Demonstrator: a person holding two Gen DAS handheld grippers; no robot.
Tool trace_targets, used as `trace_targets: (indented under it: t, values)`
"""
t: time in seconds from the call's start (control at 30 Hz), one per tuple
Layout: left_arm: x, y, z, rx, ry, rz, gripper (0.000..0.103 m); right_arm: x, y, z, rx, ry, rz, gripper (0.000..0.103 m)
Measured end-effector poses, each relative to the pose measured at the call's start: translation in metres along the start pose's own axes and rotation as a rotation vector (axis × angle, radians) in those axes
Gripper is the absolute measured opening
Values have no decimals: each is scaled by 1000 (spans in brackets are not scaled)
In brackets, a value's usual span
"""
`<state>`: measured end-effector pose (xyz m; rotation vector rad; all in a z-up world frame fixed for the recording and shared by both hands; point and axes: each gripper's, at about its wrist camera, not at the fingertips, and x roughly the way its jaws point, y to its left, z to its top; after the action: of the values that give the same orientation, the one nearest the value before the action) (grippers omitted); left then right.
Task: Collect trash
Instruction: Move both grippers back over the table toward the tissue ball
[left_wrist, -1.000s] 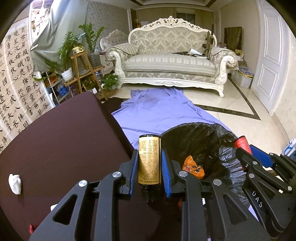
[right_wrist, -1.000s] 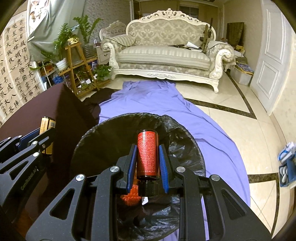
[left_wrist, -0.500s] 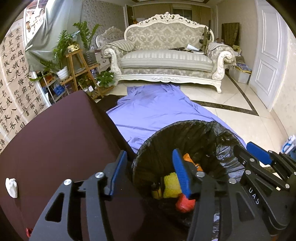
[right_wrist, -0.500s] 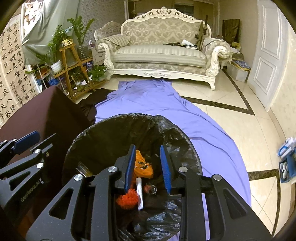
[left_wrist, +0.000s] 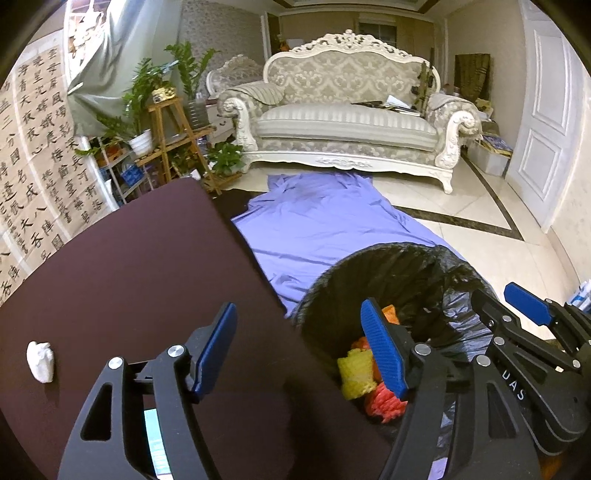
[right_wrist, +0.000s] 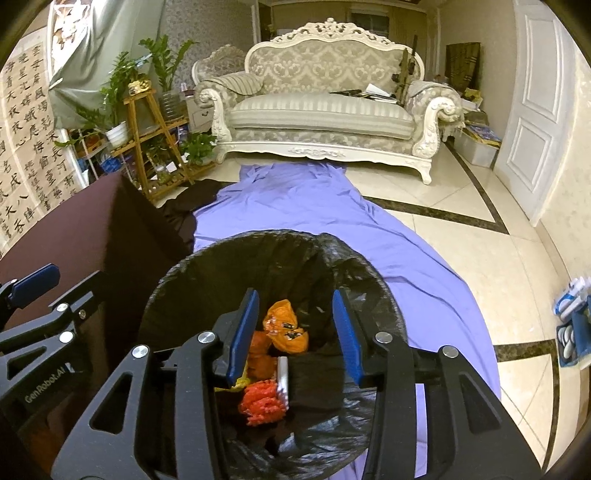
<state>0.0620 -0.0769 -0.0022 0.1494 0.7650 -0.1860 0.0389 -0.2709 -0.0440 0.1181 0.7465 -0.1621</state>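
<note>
A broad dark maroon counter (left_wrist: 122, 280), matte and smooth, ends at a rounded corner beside a sheet of glossy purple cloth (left_wrist: 325, 225) spread rumpled over the pale tiled floor. Just off the counter's right edge stands a round trash bin (right_wrist: 229, 266) lined with a crinkled black plastic bag (right_wrist: 354, 288). Down in the bin lie a crumpled orange wrapper (right_wrist: 286, 328), a nubbly red foam net (right_wrist: 260, 402) and a yellow foam net (left_wrist: 356, 373) of the same knobbly weave.

The left tongs (left_wrist: 299, 347), black struts with ribbed blue pads, straddle the counter's edge and the bin's rim; their jaws are spreading apart with nothing between them. The right tongs (right_wrist: 295, 332) hang over the bin's mouth, jaws also parting, released and empty.

Near the counter's left edge lies a small crumpled white paper wad (left_wrist: 40, 361), well apart from the bin.
</note>
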Motion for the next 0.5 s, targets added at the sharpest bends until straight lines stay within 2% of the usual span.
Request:
trace_targets:
  t: [0.2,0.5]
  values:
    - [-14,34,-7,-48,-5,49,68,-7,33,0,-45,-2,57,41]
    - [-27,112,-23,-160,7,171,68,-12,95,1,-136,-3,144,41]
